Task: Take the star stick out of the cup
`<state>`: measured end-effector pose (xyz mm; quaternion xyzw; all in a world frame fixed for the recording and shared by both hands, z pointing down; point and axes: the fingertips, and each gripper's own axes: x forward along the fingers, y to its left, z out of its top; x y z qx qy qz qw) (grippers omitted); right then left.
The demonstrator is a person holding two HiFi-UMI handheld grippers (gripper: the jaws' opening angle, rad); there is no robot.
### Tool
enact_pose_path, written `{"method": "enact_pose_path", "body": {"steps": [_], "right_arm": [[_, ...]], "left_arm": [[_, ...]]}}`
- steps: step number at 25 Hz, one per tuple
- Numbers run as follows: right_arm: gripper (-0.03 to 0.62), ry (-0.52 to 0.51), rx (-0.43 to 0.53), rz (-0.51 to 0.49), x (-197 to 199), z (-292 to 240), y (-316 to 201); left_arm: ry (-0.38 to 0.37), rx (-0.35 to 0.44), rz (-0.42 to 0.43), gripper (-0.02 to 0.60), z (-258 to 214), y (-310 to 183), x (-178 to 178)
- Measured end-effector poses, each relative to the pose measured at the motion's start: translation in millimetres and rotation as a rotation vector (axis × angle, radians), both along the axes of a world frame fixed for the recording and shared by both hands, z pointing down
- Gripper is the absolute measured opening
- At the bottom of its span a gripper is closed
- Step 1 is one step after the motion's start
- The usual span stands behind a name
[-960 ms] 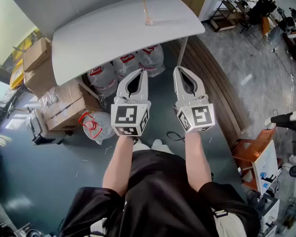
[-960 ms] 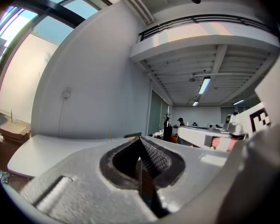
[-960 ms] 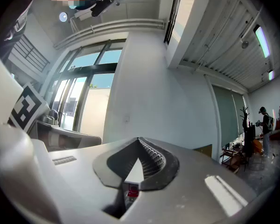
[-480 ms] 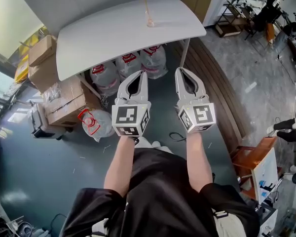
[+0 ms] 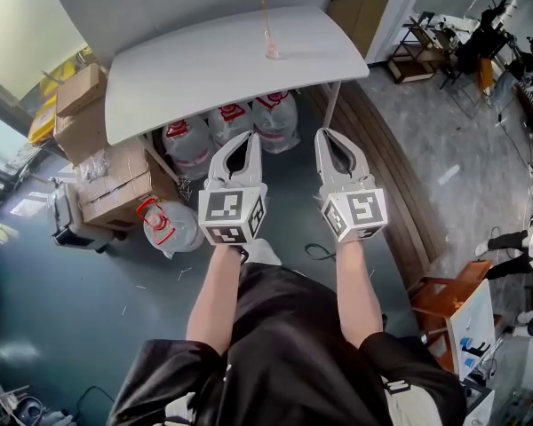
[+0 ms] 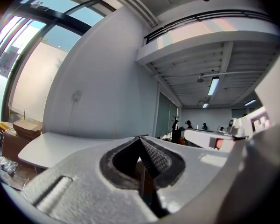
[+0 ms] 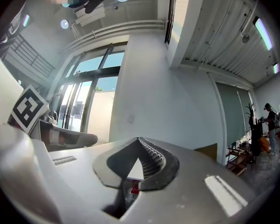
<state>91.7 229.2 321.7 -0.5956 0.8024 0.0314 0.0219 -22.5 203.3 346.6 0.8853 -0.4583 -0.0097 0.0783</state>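
We hold both tools out in front of us over the floor, short of the table (image 5: 186, 74) and well apart from everything on it. The left gripper (image 5: 251, 135) has its jaws pressed together with nothing between them; in the left gripper view the dark ribbed pads (image 6: 154, 157) meet at the tip and only the room shows past them. The right gripper (image 5: 322, 132) is likewise pressed together and empty, and the right gripper view shows its pads (image 7: 149, 162) meeting at a point. The two tools sit side by side, near each other but not touching, both pointing toward the table.

The cup (image 5: 272, 53) is clear and stands on the white tabletop close to the far edge, right of the middle. The star stick (image 5: 266, 23) is in the cup, a thin orange rod leaning slightly left as it rises out of it; its top is too small for us to make out. From the left gripper view the stick (image 6: 115, 133) appears as a fine upright line above the tabletop.

Under the table stand three water jugs (image 5: 232, 122), and cardboard boxes (image 5: 82, 105) are stacked beside its left end.
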Motion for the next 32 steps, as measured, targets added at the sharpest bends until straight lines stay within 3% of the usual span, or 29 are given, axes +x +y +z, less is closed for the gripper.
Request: {"method": "enact_pose_path", "body": {"steps": [8,17,22,32], "right_arm": [[0.006,0.014,0.033,-0.025,-9,-8,-22],[0.006,0.047,0.039,-0.014,-2,0,-88],[0.006,0.024,-0.011,0.032,17,18,-117],[0.006,-0.011,-0.123,0.010,17,70,-219]], "left_arm": [[-0.010,0.032,0.005,0.003,-9,-18,-3],[0.011,0.013,0.016,0.003,6,-90,3],[0.008,-0.033,0.031,0.003,26,-123,14],[-0.006,-0.118,0.015,0.003,70,-221,14]]}}
